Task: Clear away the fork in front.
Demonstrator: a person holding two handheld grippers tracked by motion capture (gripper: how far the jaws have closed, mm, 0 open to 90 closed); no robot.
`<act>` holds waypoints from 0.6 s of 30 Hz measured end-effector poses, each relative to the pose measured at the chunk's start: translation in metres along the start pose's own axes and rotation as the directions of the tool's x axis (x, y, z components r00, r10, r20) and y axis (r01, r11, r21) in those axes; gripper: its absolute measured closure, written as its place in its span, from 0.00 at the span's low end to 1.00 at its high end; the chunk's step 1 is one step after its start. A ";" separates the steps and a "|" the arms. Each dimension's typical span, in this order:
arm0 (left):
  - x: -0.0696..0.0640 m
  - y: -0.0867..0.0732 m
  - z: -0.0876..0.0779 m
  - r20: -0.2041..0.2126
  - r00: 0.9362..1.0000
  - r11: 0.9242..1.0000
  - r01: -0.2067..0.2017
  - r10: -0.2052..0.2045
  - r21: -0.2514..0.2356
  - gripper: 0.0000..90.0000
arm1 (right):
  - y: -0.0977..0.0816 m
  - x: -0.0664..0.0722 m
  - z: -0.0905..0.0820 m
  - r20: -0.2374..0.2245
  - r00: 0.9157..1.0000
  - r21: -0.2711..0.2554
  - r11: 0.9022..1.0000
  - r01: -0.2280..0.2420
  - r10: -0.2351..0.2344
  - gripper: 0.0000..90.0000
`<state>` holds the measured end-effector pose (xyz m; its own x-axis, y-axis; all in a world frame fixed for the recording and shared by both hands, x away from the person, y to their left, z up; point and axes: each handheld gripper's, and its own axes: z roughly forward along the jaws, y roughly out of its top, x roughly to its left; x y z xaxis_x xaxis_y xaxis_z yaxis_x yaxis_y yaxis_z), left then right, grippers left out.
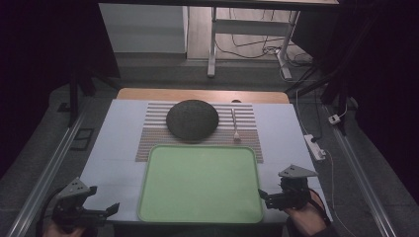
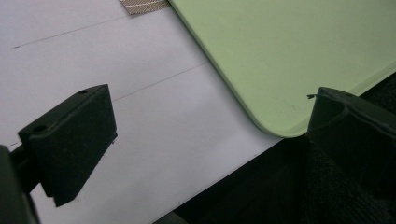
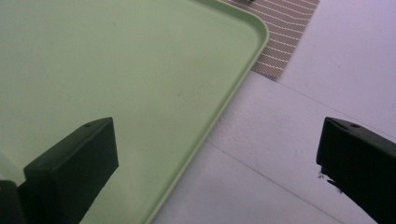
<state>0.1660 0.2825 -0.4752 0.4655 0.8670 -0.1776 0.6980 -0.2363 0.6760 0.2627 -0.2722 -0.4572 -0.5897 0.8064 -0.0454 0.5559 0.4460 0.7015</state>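
No readable text or labels anywhere (tray included)

The high view looks forward and down from above the near edge of the table. Each gripper view sits low and close, looking along its jaws: the left at the green tray's near-left corner, the right across its right rim. All views share this tray.

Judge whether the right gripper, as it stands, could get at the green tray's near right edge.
Probably yes. The right gripper is open beside the tray, and in the right gripper view its jaws straddle the rim, with nothing lying between them.
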 end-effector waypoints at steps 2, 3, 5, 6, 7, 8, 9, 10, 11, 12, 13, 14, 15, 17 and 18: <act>0.000 0.000 0.000 0.000 1.000 1.000 -0.003 0.003 0.001 0.02 | 0.002 0.000 0.004 0.008 1.000 0.003 1.000 0.029 -0.029 0.00; 0.000 0.000 0.000 0.000 1.000 1.000 -0.003 0.003 0.001 0.02 | 0.003 0.000 0.006 0.007 0.999 0.006 0.999 0.049 -0.049 0.00; 0.000 0.001 0.001 -0.001 1.000 1.000 -0.005 0.005 0.004 0.02 | 0.005 0.000 0.010 -0.008 0.998 0.010 0.998 0.057 -0.057 0.00; 0.000 0.001 0.001 -0.001 1.000 1.000 -0.005 0.005 0.004 0.02 | 0.006 0.000 0.013 -0.012 0.998 0.003 0.998 0.059 -0.059 0.00; 0.000 0.001 0.001 -0.001 1.000 1.000 -0.002 0.002 0.005 0.02 | 0.008 0.000 0.014 -0.012 0.998 0.006 0.998 0.069 -0.069 0.00; 0.000 0.001 0.001 -0.001 1.000 1.000 -0.003 0.004 0.006 0.02 | 0.009 0.001 0.016 -0.014 0.996 0.011 0.996 0.087 -0.087 0.00; 0.000 0.001 0.001 -0.001 1.000 1.000 -0.003 0.003 0.005 0.02 | 0.010 0.001 0.018 -0.015 0.994 0.014 0.994 0.108 -0.107 0.00; 0.001 0.001 0.001 -0.001 1.000 1.000 -0.002 0.002 0.005 0.02 | 0.010 0.001 0.018 -0.015 0.994 0.014 0.994 0.108 -0.107 0.00; 0.001 0.001 0.001 0.001 1.000 1.000 -0.001 0.001 0.005 0.02 | 0.012 0.001 0.020 -0.014 0.992 0.023 0.992 0.128 -0.127 0.00; 0.001 0.001 0.001 0.002 1.000 1.000 -0.002 0.002 0.006 0.02 | 0.016 0.002 0.023 -0.014 0.987 0.033 0.987 0.159 -0.159 0.00; 0.001 0.001 0.001 0.000 1.000 1.000 -0.002 0.002 0.006 0.02 | 0.018 0.002 0.024 -0.017 0.987 0.031 0.986 0.162 -0.161 0.00; 0.001 0.001 0.002 0.000 1.000 1.000 -0.003 0.003 0.007 0.02 | 0.018 0.002 0.024 -0.017 0.987 0.031 0.986 0.162 -0.161 0.00; 0.001 0.001 0.002 0.000 1.000 1.000 -0.002 0.002 0.006 0.02 | 0.022 0.002 0.028 -0.025 0.987 0.026 0.987 0.161 -0.160 0.00; 0.001 0.002 0.002 0.001 1.000 1.000 -0.001 0.001 0.006 0.02 | 0.027 0.003 0.031 -0.019 0.984 0.031 0.984 0.175 -0.174 0.00; 0.001 0.002 0.002 0.002 1.000 1.000 0.000 0.000 0.006 0.02 | 0.030 0.004 0.033 -0.013 0.983 0.038 0.982 0.186 -0.185 0.00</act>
<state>0.1685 0.2822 -0.4756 0.4665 0.8663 -0.1788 0.7015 -0.2392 0.6714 0.2960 -0.2432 -0.4599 -0.6902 0.7045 -0.1649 0.4586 0.6023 0.6534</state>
